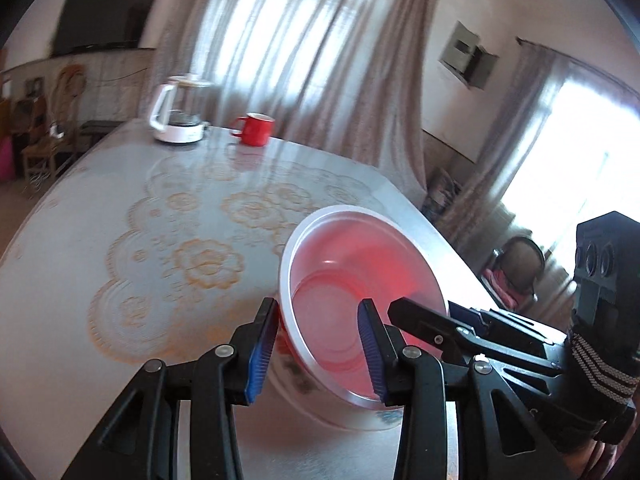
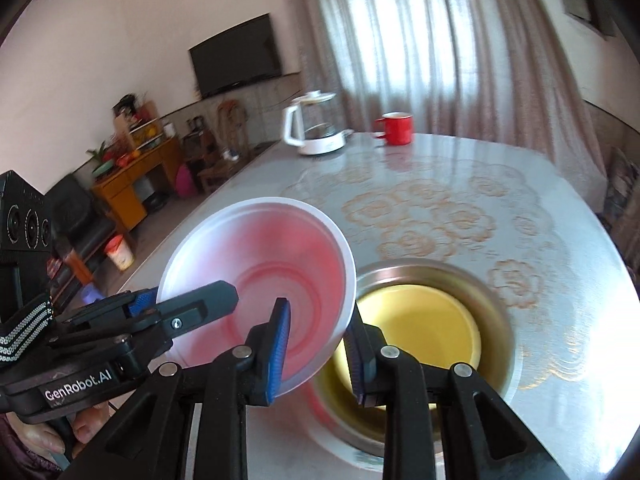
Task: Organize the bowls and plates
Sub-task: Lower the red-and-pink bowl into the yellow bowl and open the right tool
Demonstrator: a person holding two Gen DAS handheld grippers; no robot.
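A white bowl [image 1: 360,292] with a pink-tinted interior is shown tilted at lower centre of both views, above the patterned table [image 1: 120,240]; its rim is straddled by the left gripper [image 1: 316,344] and the right gripper [image 2: 316,344], jaws part open, contact not discernible. A yellow bowl [image 2: 424,328] nested in a metal dish [image 2: 492,300] is partly hidden at lower right; motion blur is present. A kettle [image 1: 176,112] and red mug [image 1: 256,128] stand well apart at the far edge.

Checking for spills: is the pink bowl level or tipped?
Tipped. The pink bowl leans, its rim pinched by both the left gripper and the right gripper; it looks empty.
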